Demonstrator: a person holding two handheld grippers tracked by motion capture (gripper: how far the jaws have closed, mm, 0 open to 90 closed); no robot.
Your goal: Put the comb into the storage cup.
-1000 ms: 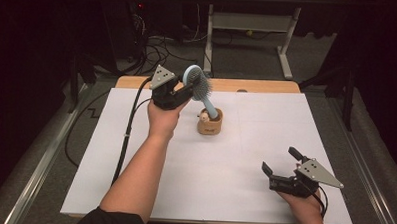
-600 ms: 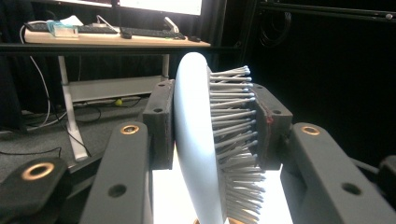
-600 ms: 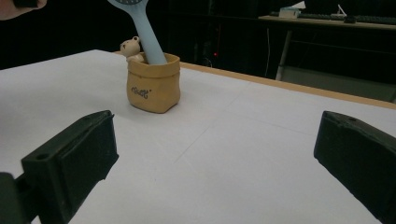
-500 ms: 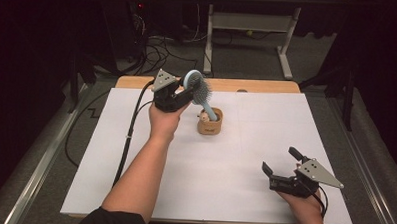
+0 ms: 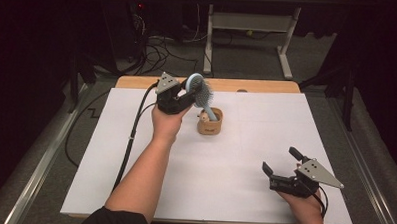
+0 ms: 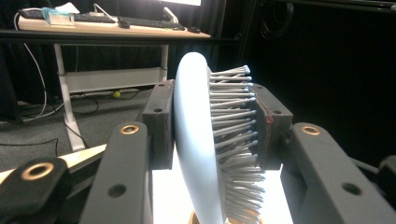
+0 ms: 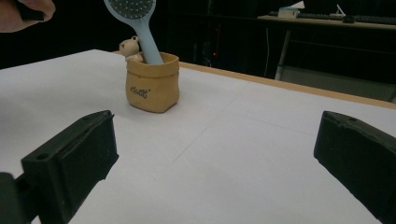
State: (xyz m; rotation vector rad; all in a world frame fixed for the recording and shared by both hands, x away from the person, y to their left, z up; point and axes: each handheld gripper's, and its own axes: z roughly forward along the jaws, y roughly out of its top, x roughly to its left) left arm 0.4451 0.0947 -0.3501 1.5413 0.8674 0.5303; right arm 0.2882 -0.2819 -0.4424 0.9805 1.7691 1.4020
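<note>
Pale blue plastic marks the hairbrush [image 5: 203, 94], which stands handle-down in a small tan pouch-like holder [image 5: 209, 124] set on the white-covered counter [image 5: 266, 129], a little toward 11 o'clock from the counter's middle in the high view. The brush leans toward 11 o'clock, its oval head raised above the holder and its bristles facing toward 3 o'clock. The left claw [image 5: 188, 91], held in the person's left hand [image 5: 167, 122], is closed on that head: in the left gripper view the two black pads press it from either side, one against the smooth back [image 6: 191, 140] and the other against the bristle tips [image 6: 236, 140]. A black cable [image 5: 133, 134] trails from this claw toward 7 o'clock across the counter. A small bear-shaped figure [image 7: 130, 49] peeks from the holder just beside the brush handle, as the right gripper view shows, and dark lettering sits on the holder's front. The right claw [image 5: 281, 161] is well apart from the brush, near the counter's 5 o'clock corner, held in the person's right hand [image 5: 303, 203]; its jaws stand wide apart with nothing between them, pointing toward 11 o'clock. Beyond the counter's far edge, at 12 o'clock, lie a grey floor, tangled cables [image 5: 158, 53] and the white legs of a desk [image 5: 249, 23].
</note>
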